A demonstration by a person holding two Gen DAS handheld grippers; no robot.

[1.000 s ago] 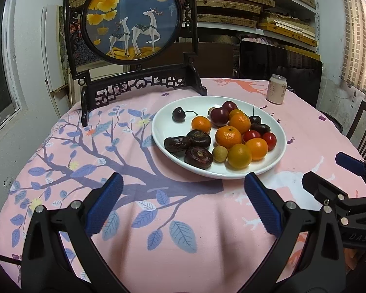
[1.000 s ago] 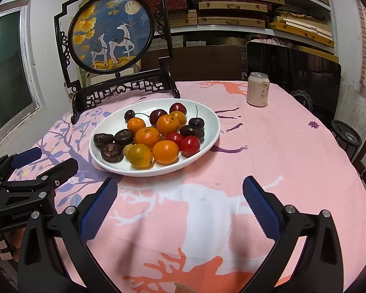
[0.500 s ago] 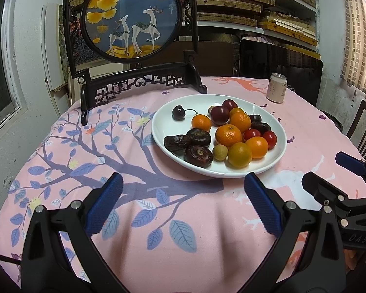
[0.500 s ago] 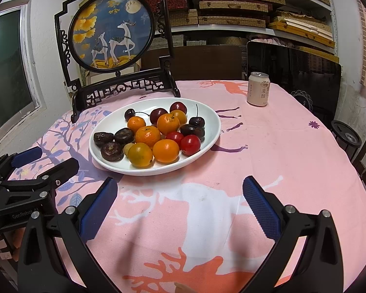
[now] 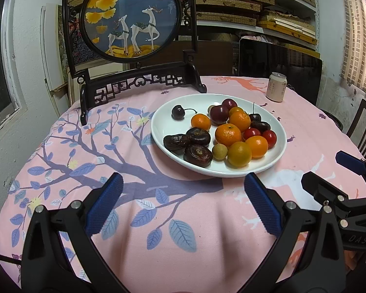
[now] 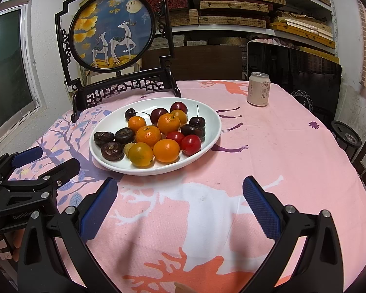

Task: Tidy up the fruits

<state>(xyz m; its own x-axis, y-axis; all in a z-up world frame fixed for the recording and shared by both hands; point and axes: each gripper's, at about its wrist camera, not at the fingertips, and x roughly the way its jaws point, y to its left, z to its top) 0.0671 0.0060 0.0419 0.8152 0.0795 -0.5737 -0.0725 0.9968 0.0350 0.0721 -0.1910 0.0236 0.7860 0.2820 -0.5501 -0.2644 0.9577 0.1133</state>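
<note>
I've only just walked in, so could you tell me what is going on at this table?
A person holds a pair of tongs in each hand over a pink tablecloth, about to sort fruit. The left tongs and right tongs are both open and empty, short of the white plate. All the fruit, oranges, cherries, tomatoes and dark wrinkled pieces, lies mixed on the plate. A can stands behind.

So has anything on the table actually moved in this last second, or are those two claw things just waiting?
Nothing visibly changed. Both the left gripper and the right gripper hang over the tablecloth with fingers wide apart, holding nothing. The fruit sits in the white plate as before, and the can stands in the same place.
</note>
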